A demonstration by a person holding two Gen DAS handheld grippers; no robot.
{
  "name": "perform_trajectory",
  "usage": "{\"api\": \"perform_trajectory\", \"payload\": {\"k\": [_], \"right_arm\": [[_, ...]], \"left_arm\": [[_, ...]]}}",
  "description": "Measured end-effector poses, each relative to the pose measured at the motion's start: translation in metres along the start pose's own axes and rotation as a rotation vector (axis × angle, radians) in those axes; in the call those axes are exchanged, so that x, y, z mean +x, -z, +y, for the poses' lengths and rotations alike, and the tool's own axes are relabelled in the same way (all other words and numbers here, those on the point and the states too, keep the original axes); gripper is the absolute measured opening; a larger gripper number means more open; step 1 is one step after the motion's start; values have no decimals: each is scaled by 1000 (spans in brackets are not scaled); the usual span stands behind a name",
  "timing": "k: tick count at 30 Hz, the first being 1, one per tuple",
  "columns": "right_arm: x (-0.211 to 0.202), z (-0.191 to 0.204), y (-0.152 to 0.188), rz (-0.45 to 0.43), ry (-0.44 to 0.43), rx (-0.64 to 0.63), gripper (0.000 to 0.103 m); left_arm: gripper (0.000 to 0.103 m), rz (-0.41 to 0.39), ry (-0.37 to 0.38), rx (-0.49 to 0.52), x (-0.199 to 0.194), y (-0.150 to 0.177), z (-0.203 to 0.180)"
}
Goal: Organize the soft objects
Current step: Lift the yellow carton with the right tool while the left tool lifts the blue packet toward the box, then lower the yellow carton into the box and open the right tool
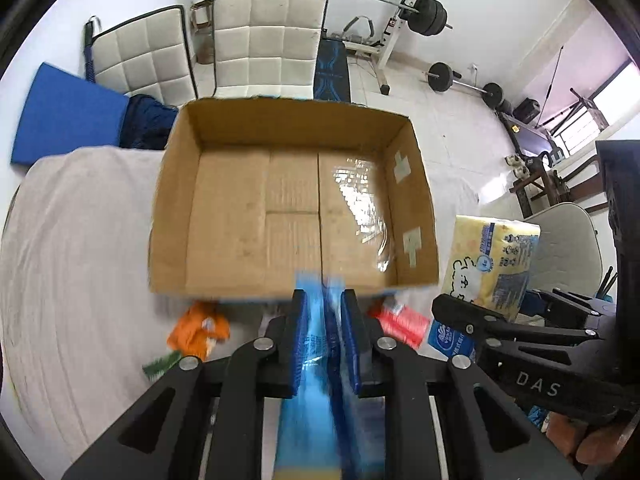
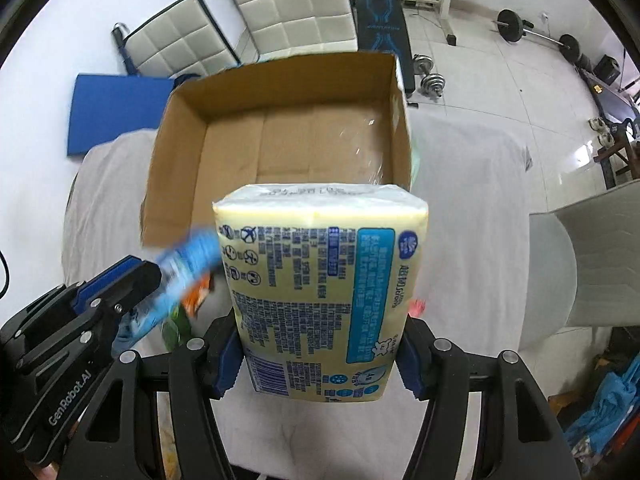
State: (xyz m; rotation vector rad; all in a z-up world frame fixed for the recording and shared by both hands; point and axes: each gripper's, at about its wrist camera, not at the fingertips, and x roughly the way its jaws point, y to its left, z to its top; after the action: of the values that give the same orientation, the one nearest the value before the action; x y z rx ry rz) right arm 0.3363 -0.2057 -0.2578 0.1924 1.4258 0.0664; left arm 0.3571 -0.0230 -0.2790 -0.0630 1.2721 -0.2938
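- The left claw (image 1: 325,334) is clenched on a thin blue packet (image 1: 316,360), which is blurred and sticks out past the fingertips toward the near wall of the box (image 1: 280,280).
- The right claw (image 2: 320,350) grips a yellow tissue pack (image 2: 320,280) by its two sides, held up in front of the box's near edge.
- The cardboard box sits open on a bench (image 1: 72,240) under a pale cloth, nothing visible inside it.
- On the cloth beside the box lie an orange packet (image 1: 198,330), a red packet (image 1: 400,322) and a blue-and-white pack (image 1: 448,338).
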Motion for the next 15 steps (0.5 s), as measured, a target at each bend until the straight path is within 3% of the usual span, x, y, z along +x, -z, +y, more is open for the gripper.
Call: {"api": "perform_trajectory", "payload": {"k": [6,10,15], "right_arm": [[35,-14,-60,15,35,6,66],[81,-20,-109,53,66,21,66],[133,-19,-147,101,72,34,66]], "left_arm": [[12,28,15,-4,41,-59,-2],[12,106,24,-47,97,-94,12],[12,193,12,-91,159,-127,29]]}}
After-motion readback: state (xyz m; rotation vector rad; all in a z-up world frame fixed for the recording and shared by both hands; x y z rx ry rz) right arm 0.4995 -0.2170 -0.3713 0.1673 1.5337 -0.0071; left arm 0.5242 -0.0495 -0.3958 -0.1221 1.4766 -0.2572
